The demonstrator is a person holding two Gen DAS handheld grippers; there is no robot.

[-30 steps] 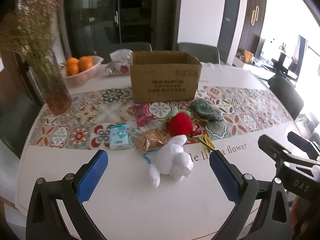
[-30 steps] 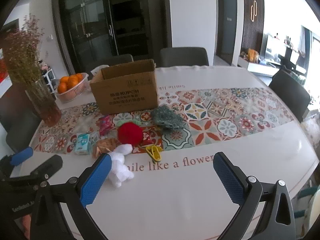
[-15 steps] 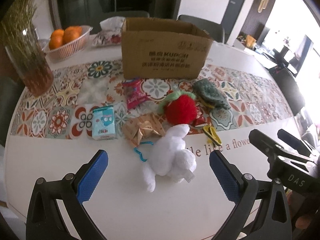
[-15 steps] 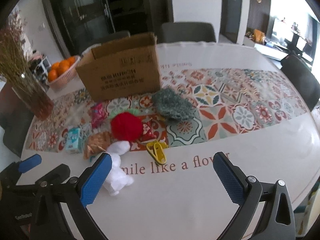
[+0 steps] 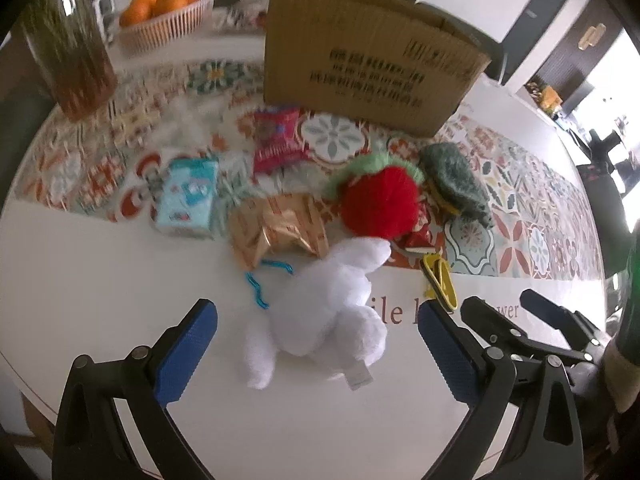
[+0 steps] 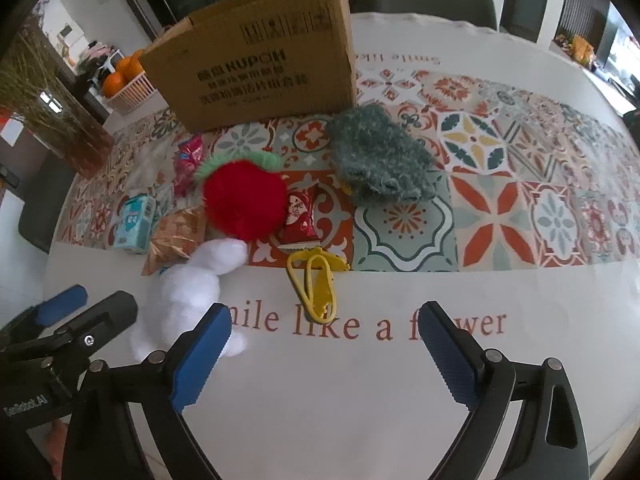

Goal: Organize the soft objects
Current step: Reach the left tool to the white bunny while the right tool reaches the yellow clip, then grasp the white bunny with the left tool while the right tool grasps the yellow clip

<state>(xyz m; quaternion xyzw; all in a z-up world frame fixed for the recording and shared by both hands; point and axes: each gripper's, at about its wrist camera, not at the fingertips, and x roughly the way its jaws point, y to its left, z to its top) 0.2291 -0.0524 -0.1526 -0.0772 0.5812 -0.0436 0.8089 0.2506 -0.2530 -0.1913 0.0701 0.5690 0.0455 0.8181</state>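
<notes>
Risk lies with the left gripper (image 5: 316,354), jaws apart around the white plush (image 5: 324,320) at lower centre of frame, snagging the blue clip (image 5: 260,286) beside it, while the right gripper (image 6: 324,354), empty, is closing.

Count, table (image 6: 360,400):
- Box (image 6: 260,68): 1, cardboard.
- Soft toys: 3. White plush (image 5: 328,312), red pompom (image 6: 242,202), grey-green knit (image 6: 378,160).
- Snack packets: 3. Pink (image 5: 278,140), gold (image 5: 276,230), small red (image 6: 298,214).
- Tissue pack (image 5: 188,196): 1, light blue.
- Yellow clip (image 6: 316,280): 1.
- Blue squiggle (image 5: 264,284): 1.
- Vase (image 5: 70,40): 1.
- Basket (image 5: 168,24): 1; oranges (image 5: 160,0) in it: at least 3, exact count unclear.
- Grippers: 2, each with 2 blue fingers (image 5: 184,356).
</notes>
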